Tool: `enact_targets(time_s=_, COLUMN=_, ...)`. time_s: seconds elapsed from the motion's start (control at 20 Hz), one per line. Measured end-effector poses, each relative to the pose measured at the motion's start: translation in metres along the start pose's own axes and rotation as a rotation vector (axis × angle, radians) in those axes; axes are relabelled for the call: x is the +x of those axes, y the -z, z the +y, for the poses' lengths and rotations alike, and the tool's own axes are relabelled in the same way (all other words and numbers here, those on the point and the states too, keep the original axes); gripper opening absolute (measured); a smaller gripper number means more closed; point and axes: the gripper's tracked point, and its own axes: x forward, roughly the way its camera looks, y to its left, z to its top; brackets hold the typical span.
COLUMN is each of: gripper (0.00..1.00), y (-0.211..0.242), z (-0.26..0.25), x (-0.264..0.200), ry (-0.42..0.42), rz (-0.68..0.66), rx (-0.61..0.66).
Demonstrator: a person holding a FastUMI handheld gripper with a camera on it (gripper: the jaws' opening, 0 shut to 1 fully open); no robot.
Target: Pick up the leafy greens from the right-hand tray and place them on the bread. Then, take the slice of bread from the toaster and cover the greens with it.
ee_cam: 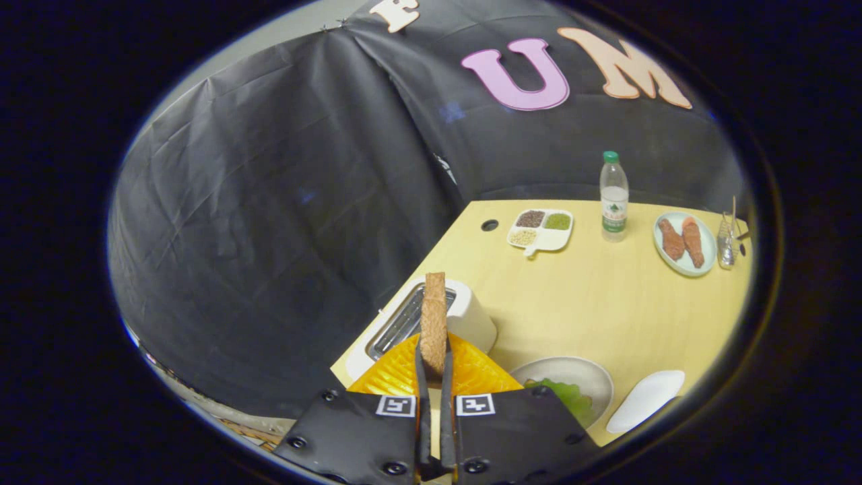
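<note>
So the gripper (434, 367) is clamped on a slice of toasted bread (434, 320), both black fingers (421, 377) pressing on its flat sides with almost no gap left between them. The slice stands upright on edge, sticking up past the fingertips, and it sits above the white toaster (465, 316), whose slot (404, 323) shows just behind and to the left of the bread. I can't tell if the bottom of the slice is touching the toaster or clear of it, the fingers hide that part.

Right under the fingers there's an orange ribbed mat or tray (471, 370), partly covered by the gripper body. Just to the right of the fingers is a pale round plate (572, 374) with the leafy greens (572, 397) lying on it; whether there's bread underneath them is hidden from this angle. Next to that plate, further right, is an empty-looking white oblong tray (646, 397).

Well beyond all that, at the far side of the light wooden table (592, 303): a white divided dish (542, 229) with brown, green and beige grains, a clear plastic bottle with a green cap (613, 195), a pale plate with two reddish-brown pieces of food (683, 242), and a small glass jar thing (726, 239) beside it.
</note>
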Motion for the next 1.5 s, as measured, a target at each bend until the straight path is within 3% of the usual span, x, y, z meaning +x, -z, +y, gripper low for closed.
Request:
enact_targets(time_s=0.4, gripper=0.08, y=0.056, z=-0.053, x=-0.022, ry=0.081, rz=0.025, rx=0.093)
enact_targets(time_s=0.9, gripper=0.11, y=0.115, z=-0.097, x=-0.008, ry=0.135, rz=0.060, rx=0.271)
enact_targets(time_s=1.35, gripper=0.14, y=0.150, z=-0.139, x=-0.009, ry=0.220, rz=0.097, rx=0.304)
enact_targets(time_s=1.5, gripper=0.23, y=0.159, z=-0.152, x=-0.011, ry=0.250, rz=0.111, rx=0.309)
